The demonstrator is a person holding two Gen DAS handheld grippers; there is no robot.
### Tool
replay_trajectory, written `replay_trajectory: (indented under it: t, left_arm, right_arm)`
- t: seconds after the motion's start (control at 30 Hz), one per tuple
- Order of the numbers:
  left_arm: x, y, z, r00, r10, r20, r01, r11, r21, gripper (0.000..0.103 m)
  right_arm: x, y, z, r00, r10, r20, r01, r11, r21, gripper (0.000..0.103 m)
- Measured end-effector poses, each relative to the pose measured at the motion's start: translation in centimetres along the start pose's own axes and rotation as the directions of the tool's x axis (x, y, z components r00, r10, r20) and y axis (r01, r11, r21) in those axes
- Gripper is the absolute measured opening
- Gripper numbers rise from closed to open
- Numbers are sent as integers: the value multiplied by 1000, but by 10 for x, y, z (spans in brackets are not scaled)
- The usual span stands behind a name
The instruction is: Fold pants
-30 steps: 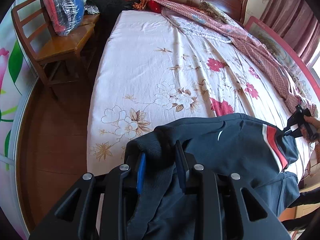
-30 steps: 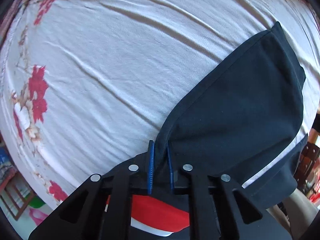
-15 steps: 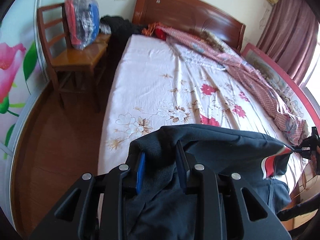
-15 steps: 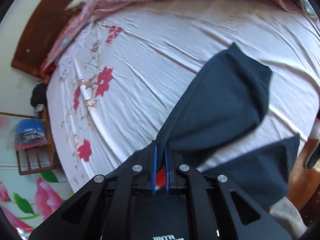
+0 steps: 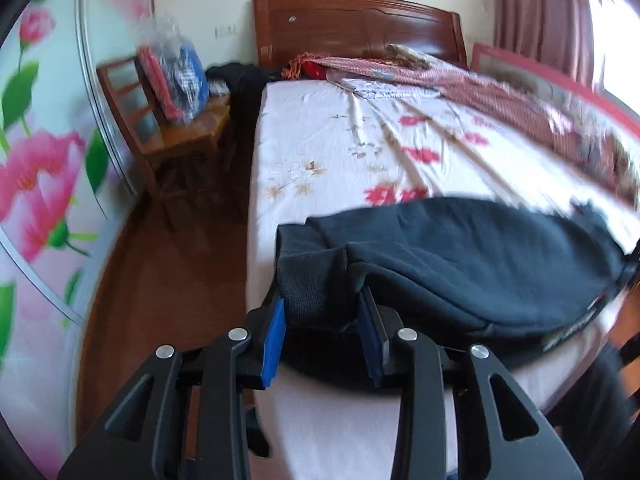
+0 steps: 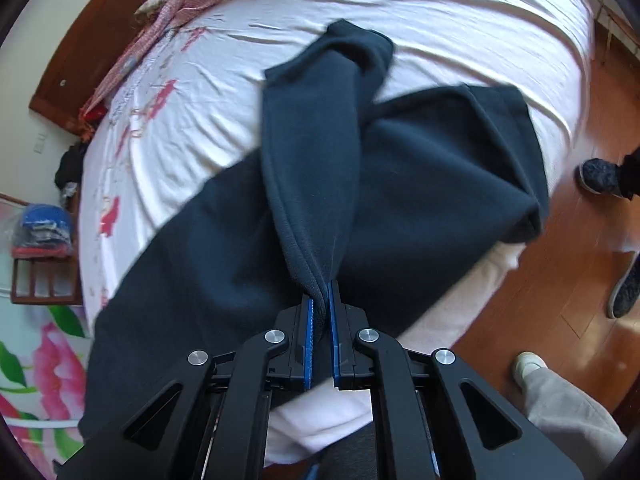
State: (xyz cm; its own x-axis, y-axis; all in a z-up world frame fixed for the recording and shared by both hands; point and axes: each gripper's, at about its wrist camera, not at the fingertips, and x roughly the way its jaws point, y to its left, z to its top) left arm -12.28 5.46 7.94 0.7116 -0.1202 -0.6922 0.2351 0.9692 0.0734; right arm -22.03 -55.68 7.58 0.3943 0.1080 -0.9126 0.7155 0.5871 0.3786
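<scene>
Dark navy pants (image 5: 472,264) lie stretched across the foot of the floral bed sheet (image 5: 344,148). My left gripper (image 5: 322,312) is shut on a bunched ribbed end of the pants, at the bed's left edge. My right gripper (image 6: 319,312) is shut on a thin folded edge of the pants (image 6: 312,168); one leg drapes from it over the other cloth, and a folded part (image 6: 472,152) lies to the right near the bed edge.
A wooden chair (image 5: 168,128) with a plastic-wrapped bundle (image 5: 176,76) stands left of the bed. Patterned blankets (image 5: 480,88) lie along the far side by the headboard (image 5: 352,24). Wooden floor (image 6: 592,280) with shoes and a person's leg (image 6: 560,412) lies right of the bed.
Both grippers have moved back toward the foot of the bed with the pants. The pants have come down from taut to draped on the sheet, one leg lying over the other.
</scene>
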Motion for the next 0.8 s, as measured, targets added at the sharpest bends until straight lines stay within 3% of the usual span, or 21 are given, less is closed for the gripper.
replay_trajectory:
  t: [0.2, 0.33, 0.5, 0.6, 0.63, 0.67, 0.7, 0.77, 0.8]
  left_arm:
    - [9, 1, -28, 999, 40, -14, -40, 999, 12, 35]
    - [15, -5, -46, 997, 74, -27, -72, 995, 68, 36]
    - [21, -2, -51, 994, 92, -53, -88, 994, 72, 38]
    - [17, -2, -56, 985, 161, -60, -154, 982, 114, 40]
    - [14, 0, -58, 977, 202, -62, -193, 973, 126, 49]
    - [8, 3, -60, 970, 235, -62, -226, 965, 131, 60]
    - [3, 6, -60, 963, 261, -59, -252, 959, 134, 63]
    - [-14, 7, -57, 941, 338, -32, -329, 931, 159, 82]
    - [-23, 5, -53, 935, 353, -15, -346, 923, 168, 87]
  right_arm:
    - [10, -17, -5, 1000, 8, 24, -8, 1000, 6, 6]
    - [12, -23, -8, 1000, 8, 22, -8, 1000, 12, 6]
    - [1, -23, -12, 999, 9, 35, -9, 1000, 9, 6]
    - [8, -24, -13, 999, -36, -10, 36, 999, -18, 8]
    - [11, -23, -14, 998, -54, -21, 54, 998, -26, 16]
    - [10, -23, -15, 997, -77, -18, 76, 997, -26, 37]
    - [6, -22, -16, 994, -112, -17, 111, 993, -31, 54]
    - [-9, -17, -19, 979, -202, 13, 203, 978, -51, 58]
    - [-20, -8, -20, 974, -219, 64, 224, 969, -102, 58]
